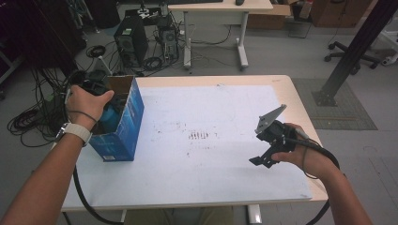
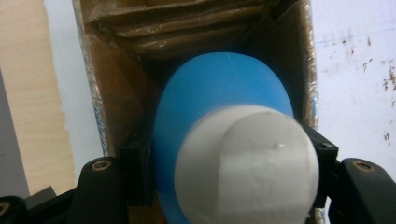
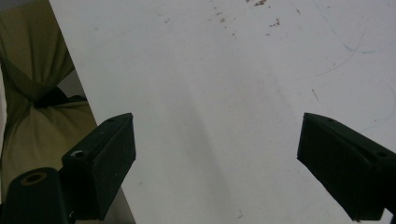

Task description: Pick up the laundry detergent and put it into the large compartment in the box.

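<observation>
Your left tool pinched the blue bottle inside the open box; your right tool stood spread above the worktop.

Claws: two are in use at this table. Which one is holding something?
The left claw, shut on the blue bottle inside the cardboard box; the right claw hangs open over the bare table.

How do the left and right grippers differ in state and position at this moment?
The left gripper is shut on a blue bottle with a white cap; the right gripper is open with nothing between its jaws. The left one reaches into the open blue box at the table's left edge; the right one hangs over the bare white tabletop. Both are hand-held, with black jaws.
</observation>
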`<state>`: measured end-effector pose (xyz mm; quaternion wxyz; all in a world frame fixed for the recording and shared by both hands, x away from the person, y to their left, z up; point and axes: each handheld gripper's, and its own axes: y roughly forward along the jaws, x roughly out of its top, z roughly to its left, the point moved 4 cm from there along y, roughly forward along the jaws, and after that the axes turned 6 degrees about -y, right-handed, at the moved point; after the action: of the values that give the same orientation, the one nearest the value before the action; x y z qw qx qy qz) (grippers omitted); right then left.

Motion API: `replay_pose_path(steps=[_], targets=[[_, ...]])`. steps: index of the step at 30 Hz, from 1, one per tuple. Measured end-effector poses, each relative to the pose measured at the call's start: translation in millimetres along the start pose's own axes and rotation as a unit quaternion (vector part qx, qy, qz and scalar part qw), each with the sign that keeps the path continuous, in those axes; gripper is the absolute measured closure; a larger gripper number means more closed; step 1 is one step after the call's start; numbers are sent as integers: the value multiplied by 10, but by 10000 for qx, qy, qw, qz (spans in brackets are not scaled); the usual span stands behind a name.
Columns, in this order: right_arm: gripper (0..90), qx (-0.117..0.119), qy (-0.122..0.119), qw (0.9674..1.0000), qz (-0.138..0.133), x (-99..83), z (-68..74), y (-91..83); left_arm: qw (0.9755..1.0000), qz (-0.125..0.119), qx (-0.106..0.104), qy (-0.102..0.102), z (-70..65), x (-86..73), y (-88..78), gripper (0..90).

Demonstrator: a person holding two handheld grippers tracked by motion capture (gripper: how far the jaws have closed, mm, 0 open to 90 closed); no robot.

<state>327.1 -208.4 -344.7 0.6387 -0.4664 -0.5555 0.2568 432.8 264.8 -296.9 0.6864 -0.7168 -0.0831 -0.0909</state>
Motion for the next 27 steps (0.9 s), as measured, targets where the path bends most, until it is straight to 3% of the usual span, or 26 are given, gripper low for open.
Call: replay_pose_path(steps=[16, 27], targets=[[114, 1, 40, 10000, 0, -23, -1, 3, 10000, 82, -14, 27, -5, -58, 202, 375], [114, 23, 18, 10000, -5, -7, 9, 23, 9999, 122, -1, -32, 6, -61, 211, 372]])
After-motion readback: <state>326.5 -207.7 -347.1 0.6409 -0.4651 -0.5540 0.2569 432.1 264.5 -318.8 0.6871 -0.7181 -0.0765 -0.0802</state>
